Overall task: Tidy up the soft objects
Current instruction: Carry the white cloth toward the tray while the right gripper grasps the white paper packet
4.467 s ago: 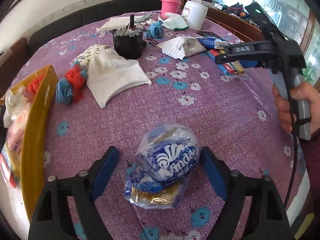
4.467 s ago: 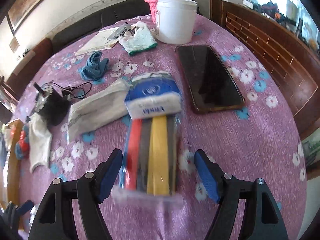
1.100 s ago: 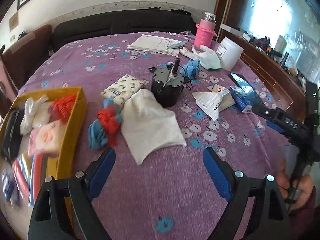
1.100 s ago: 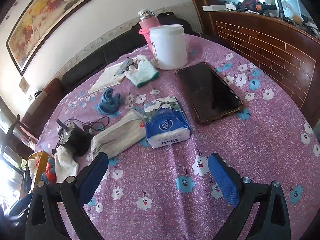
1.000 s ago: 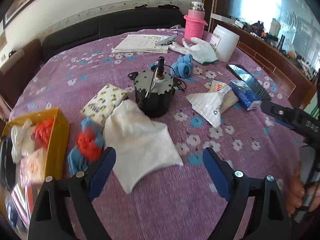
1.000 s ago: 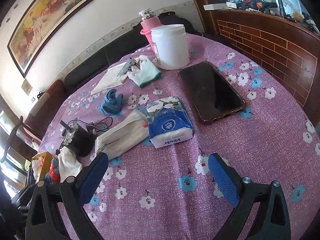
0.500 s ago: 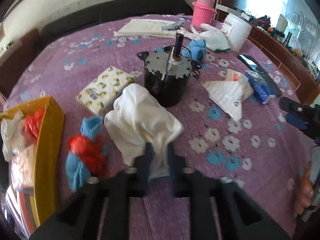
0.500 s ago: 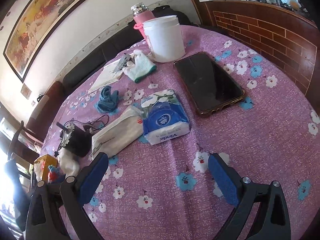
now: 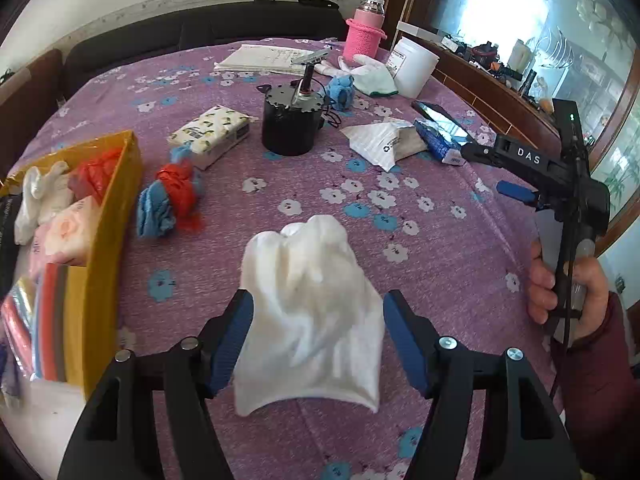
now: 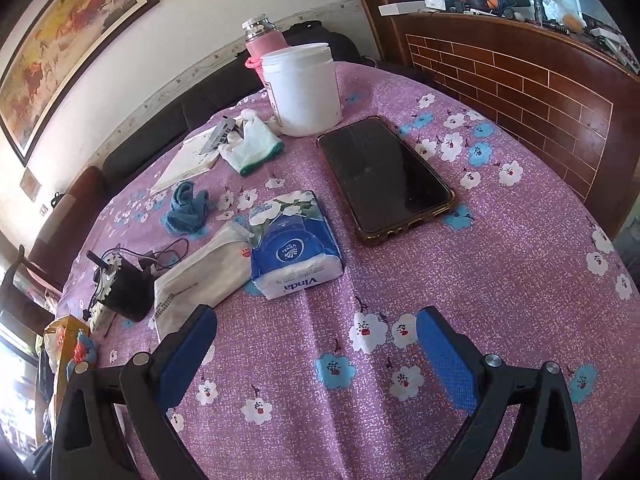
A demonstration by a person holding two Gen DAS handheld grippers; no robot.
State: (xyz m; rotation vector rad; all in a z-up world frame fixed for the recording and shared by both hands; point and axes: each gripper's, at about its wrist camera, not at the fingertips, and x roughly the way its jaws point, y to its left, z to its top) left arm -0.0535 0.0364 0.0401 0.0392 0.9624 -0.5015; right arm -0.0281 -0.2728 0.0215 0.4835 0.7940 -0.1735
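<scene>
Left wrist view shows my left gripper (image 9: pixel 316 336) with its blue fingers (image 9: pixel 232 336) closed partway on a white cloth (image 9: pixel 308 300), pinching it at both side edges. Whether the cloth is lifted off the table (image 9: pixel 440 248) or dragging on it, I cannot tell. Relative to the cloth, the yellow box (image 9: pixel 104 240) sits to the left, already holding other soft things, and a red and blue bundle (image 9: pixel 172 200) lies between the two, a little further out.

I judge the cloth light and limp: it bunches between the fingers and its free end flops forward, so it will sag and could snag the box's rim. A hold on the gathered middle looks safer than one on a loose hem, which could slip out.

Right wrist view has my right gripper (image 10: pixel 316 356) with fingers spread wide and holding nothing, hovering above the table. Beyond it lies a blue Vinda tissue pack (image 10: pixel 296 244), touching a grey pouch (image 10: pixel 200 280); the pack should be squashy, best taken across its short sides.
</scene>
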